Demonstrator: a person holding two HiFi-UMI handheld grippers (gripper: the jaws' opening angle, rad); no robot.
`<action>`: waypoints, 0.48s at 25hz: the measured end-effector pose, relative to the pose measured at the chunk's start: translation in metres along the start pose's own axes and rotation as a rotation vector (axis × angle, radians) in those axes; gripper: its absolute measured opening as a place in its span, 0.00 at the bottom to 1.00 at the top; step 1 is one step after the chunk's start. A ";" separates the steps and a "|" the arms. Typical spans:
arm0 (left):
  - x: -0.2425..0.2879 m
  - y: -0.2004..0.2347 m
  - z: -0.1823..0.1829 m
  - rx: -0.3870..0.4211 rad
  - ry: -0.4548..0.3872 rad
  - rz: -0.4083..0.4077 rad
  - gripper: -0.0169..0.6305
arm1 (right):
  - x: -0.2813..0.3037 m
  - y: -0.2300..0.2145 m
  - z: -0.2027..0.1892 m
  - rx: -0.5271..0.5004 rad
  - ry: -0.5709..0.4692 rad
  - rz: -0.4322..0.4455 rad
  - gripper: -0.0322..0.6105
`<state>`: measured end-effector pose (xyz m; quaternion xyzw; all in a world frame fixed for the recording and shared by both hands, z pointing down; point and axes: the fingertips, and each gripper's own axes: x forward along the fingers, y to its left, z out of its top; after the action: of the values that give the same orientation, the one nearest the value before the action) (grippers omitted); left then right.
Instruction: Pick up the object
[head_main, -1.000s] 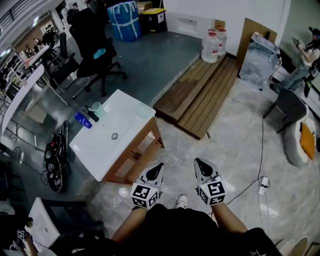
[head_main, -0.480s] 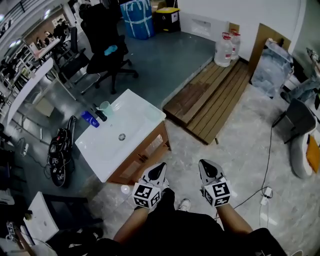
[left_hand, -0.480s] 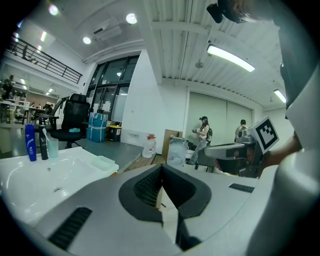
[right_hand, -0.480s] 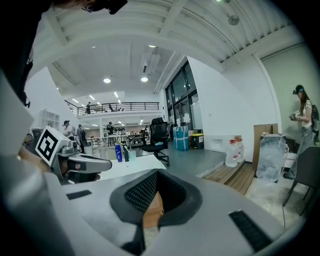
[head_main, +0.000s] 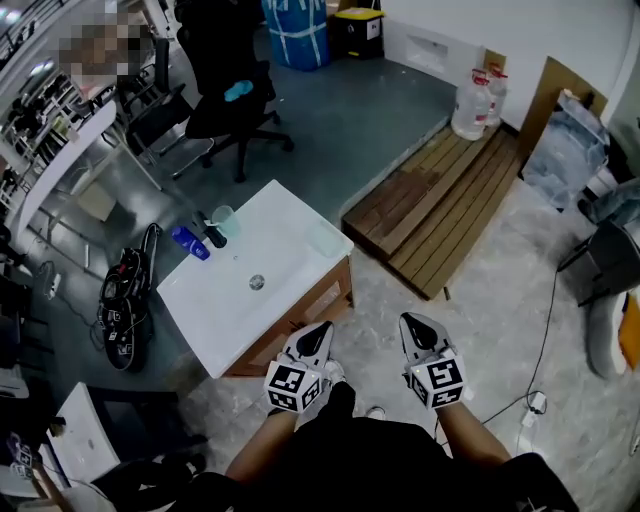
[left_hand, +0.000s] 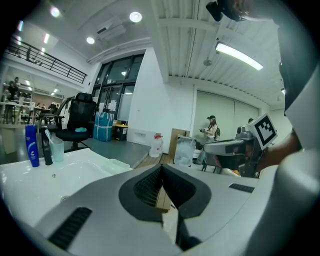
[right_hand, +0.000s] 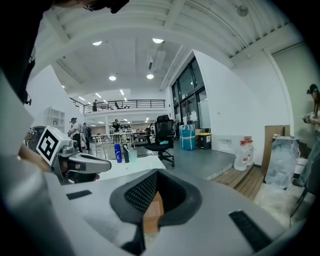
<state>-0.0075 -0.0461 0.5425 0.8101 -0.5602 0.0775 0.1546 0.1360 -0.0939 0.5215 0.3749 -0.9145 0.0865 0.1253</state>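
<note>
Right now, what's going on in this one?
A person stands beside a white sink, holding the left hand-held gripper and the right hand-held gripper low in front of the body. Both are shut and empty, so nothing is picked up yet. A blue bottle and a clear cup stand at the sink's far corner, untouched.

The white washbasin (head_main: 285, 245) has drawn nearer the left gripper (head_main: 318, 333).

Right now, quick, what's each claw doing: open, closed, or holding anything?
Left claw: closed, holding nothing.
Right claw: closed, holding nothing.
</note>
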 end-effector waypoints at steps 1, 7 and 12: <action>0.004 0.008 0.002 -0.001 -0.001 0.002 0.05 | 0.010 0.000 0.003 -0.004 0.002 0.005 0.08; 0.024 0.051 0.018 0.035 0.005 0.010 0.05 | 0.066 0.005 0.019 -0.037 0.031 0.036 0.08; 0.031 0.094 0.025 0.033 0.015 0.027 0.05 | 0.113 0.011 0.032 -0.069 0.063 0.055 0.08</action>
<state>-0.0851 -0.1126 0.5433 0.8044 -0.5685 0.0947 0.1442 0.0453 -0.1691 0.5236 0.3423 -0.9224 0.0701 0.1645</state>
